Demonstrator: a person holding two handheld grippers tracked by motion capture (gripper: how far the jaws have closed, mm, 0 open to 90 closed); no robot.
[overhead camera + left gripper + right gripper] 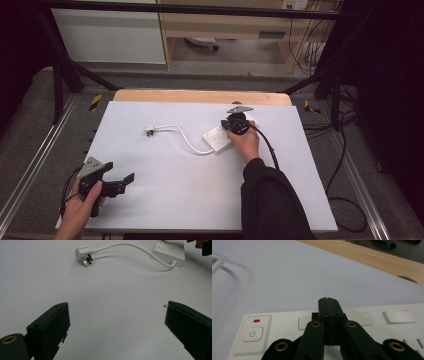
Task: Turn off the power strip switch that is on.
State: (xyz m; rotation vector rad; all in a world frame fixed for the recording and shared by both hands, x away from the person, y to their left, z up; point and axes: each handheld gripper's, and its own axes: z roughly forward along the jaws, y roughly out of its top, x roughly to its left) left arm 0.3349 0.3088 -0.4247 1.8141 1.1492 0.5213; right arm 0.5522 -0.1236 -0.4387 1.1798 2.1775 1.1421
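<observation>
A white power strip (pixel 215 138) lies right of the table's centre. Its white cable (pixel 187 142) curves left to a white plug (pixel 149 131) that lies loose on the table. My right gripper (pixel 235 125) is above the strip's right part. In the right gripper view its jaws (pixel 328 301) are shut together with nothing between them, over the strip's top face (pixel 372 332), right of the power button (pixel 252 334) and its red light (pixel 257 320). My left gripper (pixel 124 183) rests at the front left, open and empty (pixel 117 322), pointing towards the plug (pixel 83 255) and the strip (pixel 170 252).
A pale sheet (pixel 175 190) covers the table, and a wooden edge (pixel 200 96) shows along its far side. Metal frame rails (pixel 30 170) run down both sides. Black cables (pixel 345 165) lie on the floor at the right.
</observation>
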